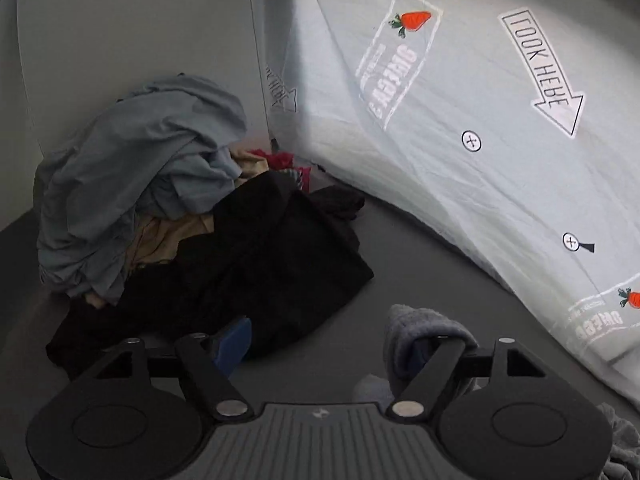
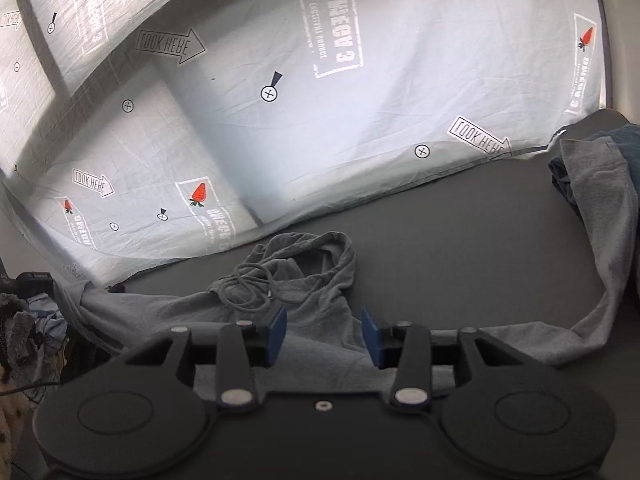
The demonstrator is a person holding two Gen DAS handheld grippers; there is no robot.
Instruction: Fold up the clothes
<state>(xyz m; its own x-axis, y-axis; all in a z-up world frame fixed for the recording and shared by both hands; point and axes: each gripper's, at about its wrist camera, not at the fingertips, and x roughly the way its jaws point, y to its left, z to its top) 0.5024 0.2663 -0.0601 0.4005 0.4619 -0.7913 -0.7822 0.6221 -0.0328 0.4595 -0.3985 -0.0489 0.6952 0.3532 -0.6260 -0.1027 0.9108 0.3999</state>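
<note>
Low over the dark grey work surface [image 2: 460, 216], the right gripper [image 2: 324, 332] points forward with its two blue-padded fingers [image 2: 278, 330] spread apart, clamping nothing; beneath and just ahead of them lies a light grey hooded sweatshirt [image 2: 296, 280], its hood bunched toward the middle of the frame with a tangle of grey drawstring [image 2: 248, 284] resting on it. One sleeve of that sweatshirt trails along the lower right and climbs the right edge of the frame, where it lies over a dark blue folded garment [image 2: 624, 136]. Behind everything, filling the upper half of the right wrist view, hangs a pale printed sheet [image 2: 360, 120] with carrot pictures and "LOOK HERE" arrows. In the left wrist view, the left gripper [image 1: 332, 344] also sits low and level, its fingers wide apart; the left blue pad [image 1: 234, 342] is bare, while a fuzzy grey piece of cloth [image 1: 424, 326] is draped over the right finger, so whether that side presses on anything cannot be told. Farther off, in the middle left of that frame, a heap of clothes stands: a crumpled grey-blue garment [image 1: 136, 176] on top, a beige cloth [image 1: 172, 240] under it, a black garment [image 1: 256, 252] spread in front, and a bit of red fabric [image 1: 284, 162] at the back.
</note>
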